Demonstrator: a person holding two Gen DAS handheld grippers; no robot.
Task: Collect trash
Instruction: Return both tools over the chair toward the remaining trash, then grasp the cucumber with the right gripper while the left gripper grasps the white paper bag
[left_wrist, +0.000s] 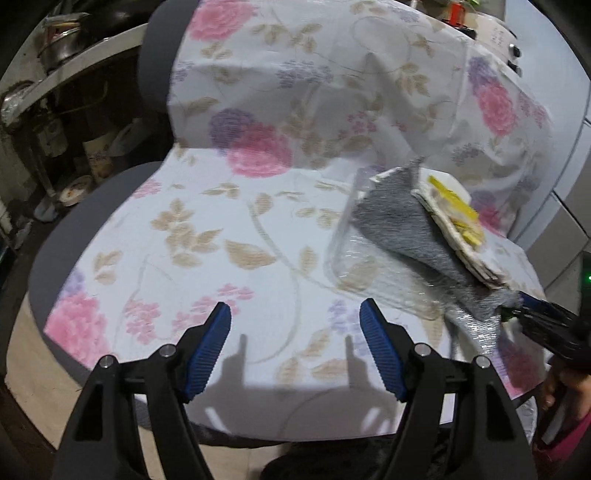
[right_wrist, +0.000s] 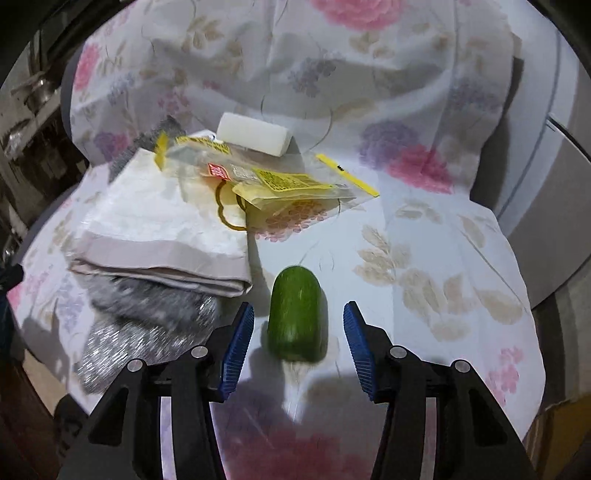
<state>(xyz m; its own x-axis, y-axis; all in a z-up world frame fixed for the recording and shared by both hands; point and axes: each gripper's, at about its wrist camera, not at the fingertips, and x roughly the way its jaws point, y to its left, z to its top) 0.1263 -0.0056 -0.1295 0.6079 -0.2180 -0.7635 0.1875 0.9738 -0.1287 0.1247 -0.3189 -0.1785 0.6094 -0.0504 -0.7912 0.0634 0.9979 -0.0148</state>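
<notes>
Trash lies scattered on the floral cloth (right_wrist: 424, 258) draped over a chair, and by the look of things none of it is collected yet — no bin or bag for it shows in either view. In the right wrist view a short green piece of cucumber (right_wrist: 297, 314) lies on the cloth between the fingers of the right gripper (right_wrist: 298, 343). Its jaws stand apart with a gap on each side, so the blue pads do not press on it; nothing is gripped. Behind the cucumber lies a clear yellow-labelled wrapper (right_wrist: 273, 184) with a loose yellow strip (right_wrist: 349, 175) beside it, a white foam block (right_wrist: 253, 138) further back, and to the left a folded pale cloth (right_wrist: 162, 240) resting on a glittery grey fabric (right_wrist: 147, 321).

The left gripper (left_wrist: 295, 347) hangs wide open over a bare stretch of the cloth at the seat's front, holding nothing, well apart from the pile, which shows at the right of its view.

As I judge it, the task is at its start: the cucumber piece seems the first target, the right fingers need only close on it, and the wrapper, strip and foam block remain. Whether the folded cloth and grey fabric count as trash I cannot tell.
</notes>
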